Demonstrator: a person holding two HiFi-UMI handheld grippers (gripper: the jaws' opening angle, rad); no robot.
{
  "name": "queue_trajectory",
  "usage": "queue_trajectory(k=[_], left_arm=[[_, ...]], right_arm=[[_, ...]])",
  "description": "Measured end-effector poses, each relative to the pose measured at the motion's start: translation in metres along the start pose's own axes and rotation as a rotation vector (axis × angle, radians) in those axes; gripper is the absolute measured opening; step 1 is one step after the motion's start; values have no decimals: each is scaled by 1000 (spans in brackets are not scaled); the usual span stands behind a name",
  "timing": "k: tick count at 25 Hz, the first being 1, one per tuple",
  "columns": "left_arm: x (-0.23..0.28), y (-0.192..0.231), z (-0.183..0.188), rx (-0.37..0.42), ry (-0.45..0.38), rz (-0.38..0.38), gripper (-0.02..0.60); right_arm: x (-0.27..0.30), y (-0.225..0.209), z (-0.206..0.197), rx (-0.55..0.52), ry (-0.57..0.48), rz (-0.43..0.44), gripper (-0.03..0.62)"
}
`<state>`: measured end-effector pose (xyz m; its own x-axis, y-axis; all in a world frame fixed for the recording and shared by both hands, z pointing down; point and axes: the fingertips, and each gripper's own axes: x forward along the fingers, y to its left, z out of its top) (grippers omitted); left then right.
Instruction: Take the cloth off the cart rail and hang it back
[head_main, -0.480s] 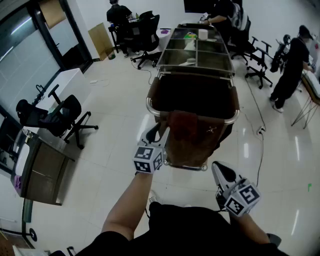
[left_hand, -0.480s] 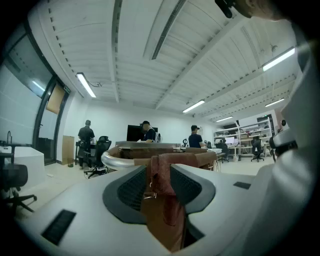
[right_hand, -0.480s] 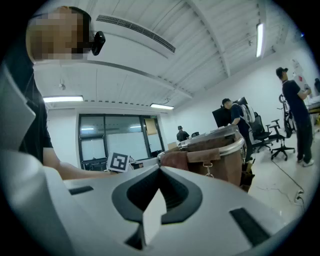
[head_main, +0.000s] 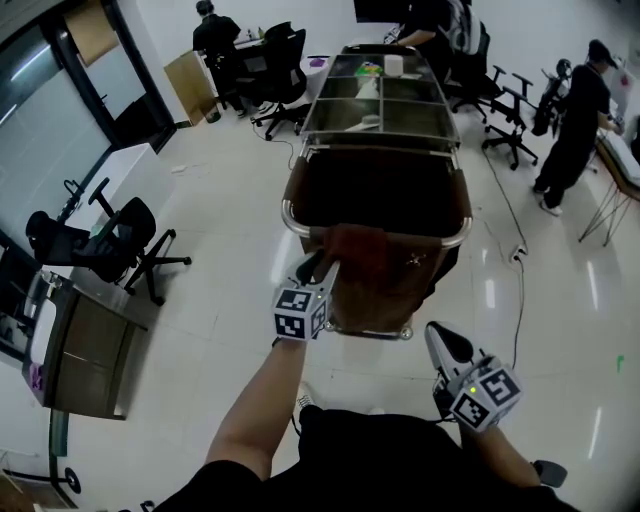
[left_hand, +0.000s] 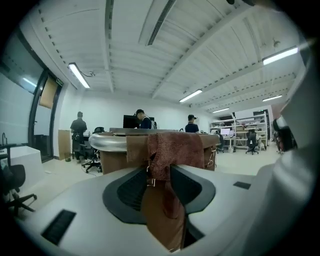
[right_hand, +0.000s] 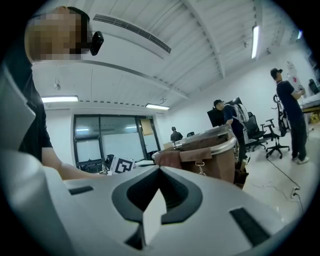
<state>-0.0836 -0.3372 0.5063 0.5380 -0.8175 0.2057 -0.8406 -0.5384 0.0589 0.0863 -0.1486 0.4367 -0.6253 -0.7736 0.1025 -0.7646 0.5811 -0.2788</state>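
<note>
A reddish-brown cloth (head_main: 366, 250) hangs over the near chrome rail (head_main: 291, 216) of a cart that carries a dark brown bag (head_main: 380, 190). My left gripper (head_main: 322, 266) is right at the cloth's lower left edge. In the left gripper view the cloth (left_hand: 176, 146) drapes over the rail (left_hand: 107, 141). Its hanging end runs down between the left gripper's (left_hand: 160, 173) parted jaws, and the pads do not visibly press it. My right gripper (head_main: 441, 342) is low at the right, away from the cart, shut and empty. In its own view the right gripper (right_hand: 160, 171) points toward the cloth (right_hand: 168, 157).
The cart's far trays (head_main: 380, 105) hold small items. Office chairs (head_main: 120, 240) and a desk (head_main: 85, 340) stand at the left. People work at desks along the back and right (head_main: 575, 120). A cable (head_main: 518, 280) lies on the floor right of the cart.
The head view has shifted slightly. The left gripper stays at the cloth's lower edge and the right gripper stays low at the right.
</note>
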Motion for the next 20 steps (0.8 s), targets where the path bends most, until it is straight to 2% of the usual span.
queue_trajectory(k=[3,6,10,15,20], left_arm=[[1,-8,4,2,-12,-30,147],[-3,-11,6,16,-23,-22,136],[-13,-15,11,37,-42,-2,31],[-22,-21,21,23,-64,-9,15],[-34,-23,50,-25,-126,-11,14]], right_arm=[[0,2,1,-4,-1,4,12],[0,4,-2,-7,1,8,12],[-1,6,-4,-6,5,10,12],[-1,13,-3,-10,6,18,12],[-1,20,-2,-21,4,32,12]])
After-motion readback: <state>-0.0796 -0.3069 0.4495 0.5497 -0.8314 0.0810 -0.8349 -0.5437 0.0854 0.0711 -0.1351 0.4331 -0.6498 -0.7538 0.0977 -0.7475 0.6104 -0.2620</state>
